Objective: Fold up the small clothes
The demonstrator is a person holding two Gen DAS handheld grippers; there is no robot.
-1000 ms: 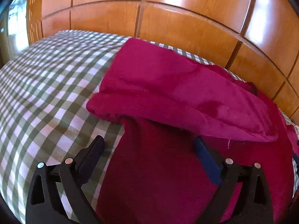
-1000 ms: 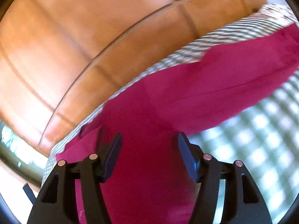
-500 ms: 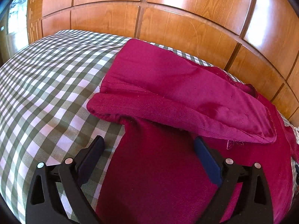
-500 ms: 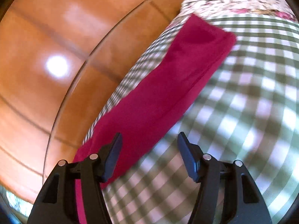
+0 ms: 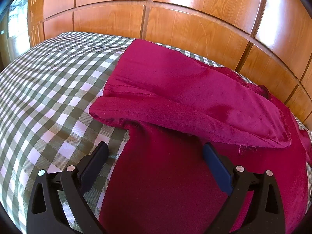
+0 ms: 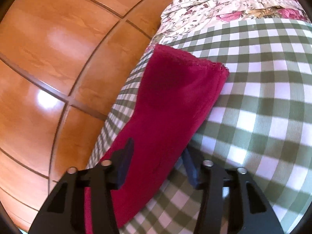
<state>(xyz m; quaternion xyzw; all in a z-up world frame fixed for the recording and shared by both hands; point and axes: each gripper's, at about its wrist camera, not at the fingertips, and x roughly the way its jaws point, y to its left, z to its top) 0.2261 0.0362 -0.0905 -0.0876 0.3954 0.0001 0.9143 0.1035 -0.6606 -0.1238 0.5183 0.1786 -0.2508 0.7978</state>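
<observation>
Surface: a bed (image 5: pixel 48 101) under a green-and-white checked cover, with glossy wooden panels (image 5: pixel 195 29) running along its far side.
Garment: a magenta cloth (image 5: pixel 175 101) lies on the bed, up against the panel side. In the left view one part is folded over into a long padded band that crosses the flat part below it; a small thread tag hangs at the band's lower right edge.
Garment, right view: a long narrow stretch of the same cloth (image 6: pixel 171 105) runs along the bed edge beside the panels, ending in a raw hem near a floral pillow (image 6: pixel 224 2).
Pillow: cream with red flowers, at the far end of the bed beyond the hem.
Left tool (image 5: pixel 156 158): wide open, holding nothing. It hangs just above the flat part of the cloth, below the folded band; its left finger is over the checked cover, its right finger over the cloth.
Right tool (image 6: pixel 158 159): partly open and closing, with the narrow stretch of cloth passing between the fingers. The left finger (image 6: pixel 124 161) is over the cloth, the right finger (image 6: pixel 190 167) at its edge by the checked cover. The pads are not yet pressed on the cloth.
Sharpness: the right view is slightly blurred.
</observation>
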